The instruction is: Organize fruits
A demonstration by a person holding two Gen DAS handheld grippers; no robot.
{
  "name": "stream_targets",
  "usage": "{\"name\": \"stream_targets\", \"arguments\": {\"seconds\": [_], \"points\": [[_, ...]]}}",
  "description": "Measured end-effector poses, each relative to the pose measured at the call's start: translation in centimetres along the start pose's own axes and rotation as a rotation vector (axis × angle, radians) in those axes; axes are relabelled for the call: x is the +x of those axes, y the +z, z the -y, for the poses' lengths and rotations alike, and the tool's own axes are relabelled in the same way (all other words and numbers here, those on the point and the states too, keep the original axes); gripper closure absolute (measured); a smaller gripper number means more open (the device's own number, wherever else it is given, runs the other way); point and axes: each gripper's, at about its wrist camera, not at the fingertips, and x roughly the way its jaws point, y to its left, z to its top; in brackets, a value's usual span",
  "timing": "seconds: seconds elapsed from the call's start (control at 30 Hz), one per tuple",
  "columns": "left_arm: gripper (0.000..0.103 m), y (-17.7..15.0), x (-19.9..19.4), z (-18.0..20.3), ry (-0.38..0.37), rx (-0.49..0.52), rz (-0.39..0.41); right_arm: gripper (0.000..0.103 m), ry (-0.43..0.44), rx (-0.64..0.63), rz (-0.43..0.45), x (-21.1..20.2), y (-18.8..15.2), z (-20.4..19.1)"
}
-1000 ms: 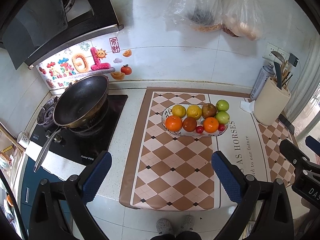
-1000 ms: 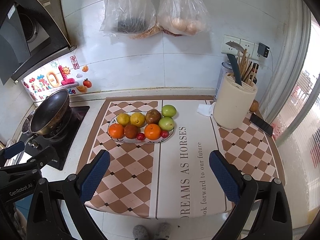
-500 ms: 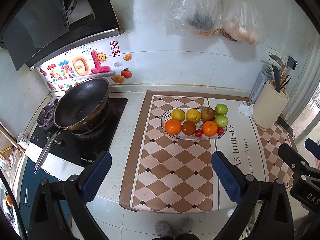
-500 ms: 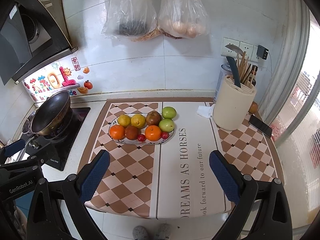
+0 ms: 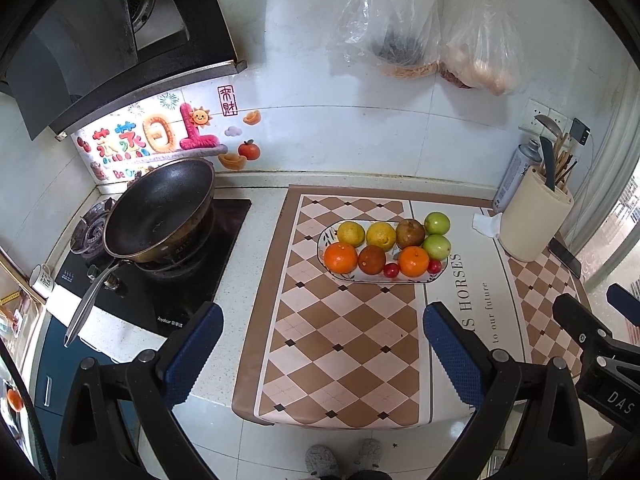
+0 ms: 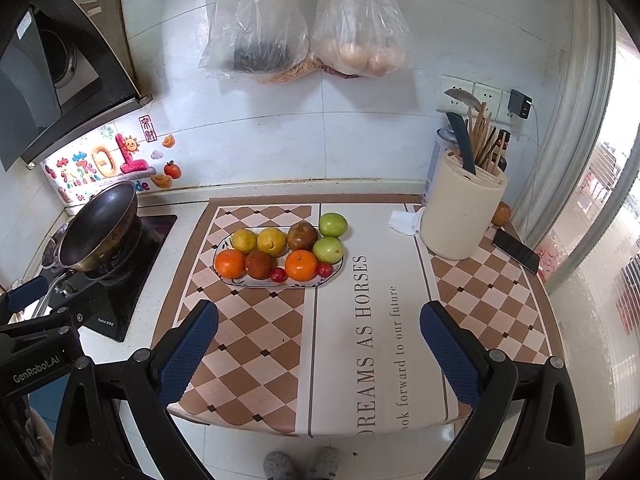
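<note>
An oval white plate (image 5: 376,279) (image 6: 276,282) rests on the checkered mat and carries several fruits: two oranges (image 5: 340,257) (image 6: 229,263), two yellow citrus (image 5: 351,233) (image 6: 272,241), brown fruits (image 5: 410,233) (image 6: 303,236), two green apples (image 5: 437,223) (image 6: 333,224) and small red tomatoes (image 5: 391,269) (image 6: 277,275). My left gripper (image 5: 323,354) hangs open above the mat's near edge, well short of the plate. My right gripper (image 6: 319,350) is open too, nothing between its blue pads, also short of the plate.
A black wok (image 5: 160,212) (image 6: 98,226) sits on the stove at left. A cream utensil holder (image 5: 534,220) (image 6: 462,216), a tissue (image 6: 404,222) and a phone (image 6: 516,250) are at right. Two plastic bags (image 6: 308,24) hang on the wall. An orange fruit (image 6: 501,214) lies behind the holder.
Both grippers have drawn back and risen slightly, so the plate looks smaller and farther. Both stay open; the fruits have not moved.
</note>
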Motion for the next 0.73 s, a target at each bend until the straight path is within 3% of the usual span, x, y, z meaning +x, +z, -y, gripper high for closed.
{"name": "stream_targets", "arguments": {"seconds": [0.73], "points": [[0.000,-0.05,-0.56,0.33,-0.003,-0.005,0.016,0.000,-0.001,0.000,0.001,-0.10,-0.05,0.23]]}}
